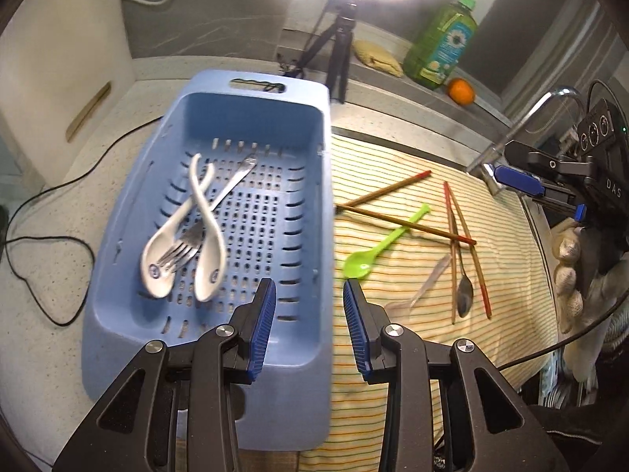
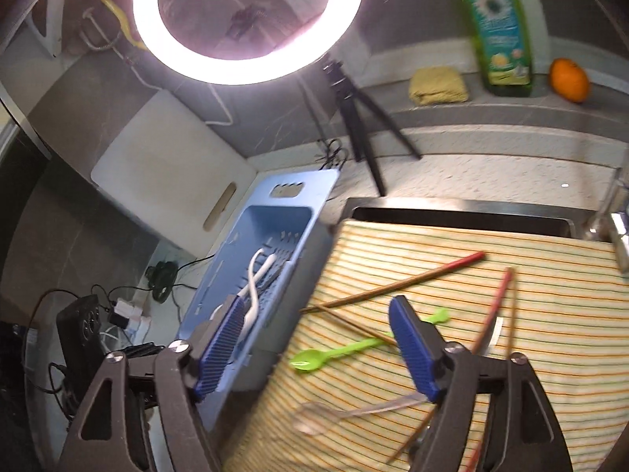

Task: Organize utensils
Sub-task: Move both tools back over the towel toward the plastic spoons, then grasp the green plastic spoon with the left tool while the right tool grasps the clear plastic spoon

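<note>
In the blue basket on the left, two white spoons and one fork are lying; my left tongs are hanging empty, parted; rightward, four chopsticks, one green spoon, one metal spoon are lying on the striped cloth; my right tongs are gaping wide, empty

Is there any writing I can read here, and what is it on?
"DAS": on the black body of the right gripper.
Green bottle: its label has a flower picture, but the print is too blurred to read.
White spoons: blue marks in the bowls, too small to read.
</note>
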`<state>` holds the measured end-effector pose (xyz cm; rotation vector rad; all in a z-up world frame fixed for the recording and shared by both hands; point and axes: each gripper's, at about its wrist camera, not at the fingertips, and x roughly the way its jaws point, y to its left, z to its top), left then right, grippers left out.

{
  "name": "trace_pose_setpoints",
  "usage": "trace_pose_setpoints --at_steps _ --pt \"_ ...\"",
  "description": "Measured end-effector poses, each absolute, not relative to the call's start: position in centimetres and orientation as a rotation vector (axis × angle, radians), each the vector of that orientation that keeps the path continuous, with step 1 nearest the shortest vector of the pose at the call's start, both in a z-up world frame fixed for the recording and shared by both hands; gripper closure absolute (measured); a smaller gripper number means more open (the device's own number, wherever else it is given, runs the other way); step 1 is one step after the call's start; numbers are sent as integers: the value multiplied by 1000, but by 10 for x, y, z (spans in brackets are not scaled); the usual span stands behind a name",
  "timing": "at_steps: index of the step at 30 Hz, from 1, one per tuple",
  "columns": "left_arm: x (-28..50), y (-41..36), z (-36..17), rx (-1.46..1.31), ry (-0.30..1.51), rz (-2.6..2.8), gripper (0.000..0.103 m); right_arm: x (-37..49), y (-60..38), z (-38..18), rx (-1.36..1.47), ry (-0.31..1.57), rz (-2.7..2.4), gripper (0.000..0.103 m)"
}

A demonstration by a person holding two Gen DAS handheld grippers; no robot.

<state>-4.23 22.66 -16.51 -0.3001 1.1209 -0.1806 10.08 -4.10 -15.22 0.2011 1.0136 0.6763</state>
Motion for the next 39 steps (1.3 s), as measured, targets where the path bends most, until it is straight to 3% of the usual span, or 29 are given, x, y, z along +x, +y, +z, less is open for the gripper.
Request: trace_pose_setpoints --at_steps 18,23,28,31,39 --pt "-25 145 -165 -44 1180 -424 69 55 -136 -178 341 1061 395 24" --pt "-12 128 -172 59 1210 -524 69 42 -125 -195 425 1133 392 35" --pt "5 118 -179 167 1244 -589 70 37 -104 -224 561 1272 406 56" --pt "21 114 -183 199 1285 -627 78 38 -85 -237 576 1322 396 65" --pt "48 96 -201 373 1363 -702 82 51 -56 -256 611 1386 273 74"
